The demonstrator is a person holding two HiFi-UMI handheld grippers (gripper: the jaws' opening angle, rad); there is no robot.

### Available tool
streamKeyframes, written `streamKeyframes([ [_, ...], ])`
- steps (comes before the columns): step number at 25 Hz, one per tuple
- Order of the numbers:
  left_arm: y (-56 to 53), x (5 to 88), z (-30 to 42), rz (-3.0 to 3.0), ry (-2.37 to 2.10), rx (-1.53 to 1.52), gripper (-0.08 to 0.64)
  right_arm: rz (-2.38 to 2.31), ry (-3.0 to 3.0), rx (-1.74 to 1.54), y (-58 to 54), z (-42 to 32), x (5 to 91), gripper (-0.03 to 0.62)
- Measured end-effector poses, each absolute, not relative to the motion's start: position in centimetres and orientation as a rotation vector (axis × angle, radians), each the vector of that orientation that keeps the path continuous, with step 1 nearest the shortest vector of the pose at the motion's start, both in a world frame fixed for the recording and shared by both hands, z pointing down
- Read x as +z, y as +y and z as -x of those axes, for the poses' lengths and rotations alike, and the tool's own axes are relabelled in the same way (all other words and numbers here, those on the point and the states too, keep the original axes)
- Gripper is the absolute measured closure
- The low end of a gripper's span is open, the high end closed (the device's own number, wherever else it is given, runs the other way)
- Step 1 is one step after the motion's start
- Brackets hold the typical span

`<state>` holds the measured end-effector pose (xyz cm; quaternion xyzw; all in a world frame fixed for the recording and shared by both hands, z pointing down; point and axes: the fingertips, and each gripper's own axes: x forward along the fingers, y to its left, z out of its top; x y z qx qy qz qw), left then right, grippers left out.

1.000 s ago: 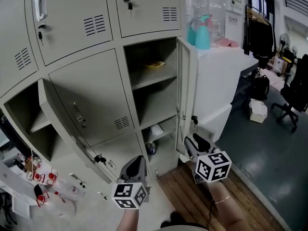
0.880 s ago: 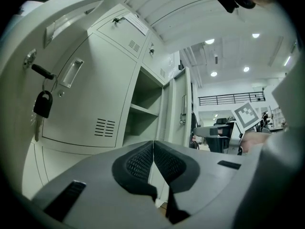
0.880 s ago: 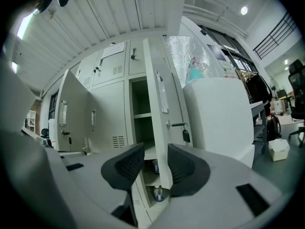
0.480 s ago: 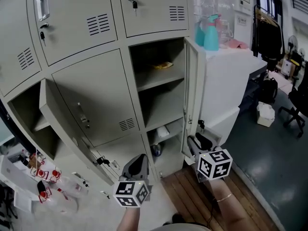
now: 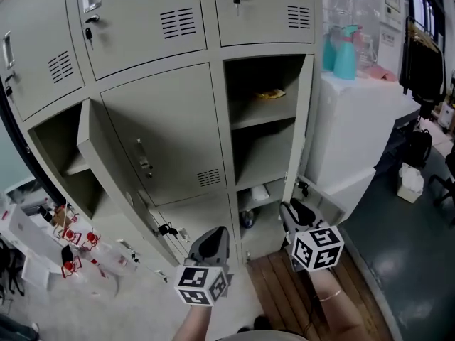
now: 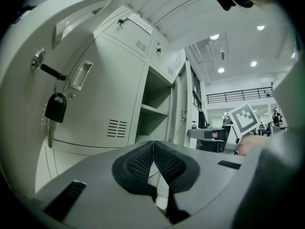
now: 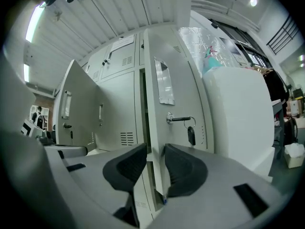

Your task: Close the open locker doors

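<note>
The grey lockers [image 5: 170,126] bear no print that can be read. A pale paper label [image 7: 164,87] sits on the outer face of the right open door [image 5: 298,119], but its writing is too blurred to make out. Each pair of tongs carries a cube with black-and-white square markers.

Two doors stand open. The right open door is swung out, edge-on to the head view, at the right end of the lockers, just beside a white counter [image 5: 362,119]. A key with a dark fob [image 7: 190,135] hangs from its lock. The compartment behind it has shelves: a yellow thing [image 5: 270,93] lies on the upper one, a white thing [image 5: 259,192] on a lower one, and a dark round thing [image 5: 246,219] at the bottom. The left open door [image 5: 106,162] leans out from a compartment at the far left, where one bare shelf shows. Two teal spray bottles [image 5: 345,52] stand on the counter before clear plastic wrapping.

The right tongs [image 5: 290,210] are near the foot of the right open door. Their jaws have just been closing and now stand narrowly apart, with the door's edge in the gap. Whether the pads touch it cannot be told.

The left tongs [image 5: 217,233] are to the left of it, low before the closed middle lockers. Their pads [image 6: 143,161] meet at the tips with nothing between them. A dark key fob [image 6: 55,108] hangs from a lock at their left.
</note>
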<state>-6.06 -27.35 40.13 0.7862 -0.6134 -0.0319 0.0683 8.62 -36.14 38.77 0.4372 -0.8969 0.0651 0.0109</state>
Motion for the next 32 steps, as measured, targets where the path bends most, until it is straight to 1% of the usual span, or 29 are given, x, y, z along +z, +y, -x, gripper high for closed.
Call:
streamKeyframes([
  [16,-26.4,40.5,9.0,-2.24,-2.001,-0.081,0.54,-1.146,-2.832,0.19,-40.1,-0.1,40.4,0.492],
  [32,-27.2,40.5,10.1,-2.188,-2.047,-0.076,0.54,-1.104,-2.792,0.185,-45.9,4.7,41.5,0.492],
])
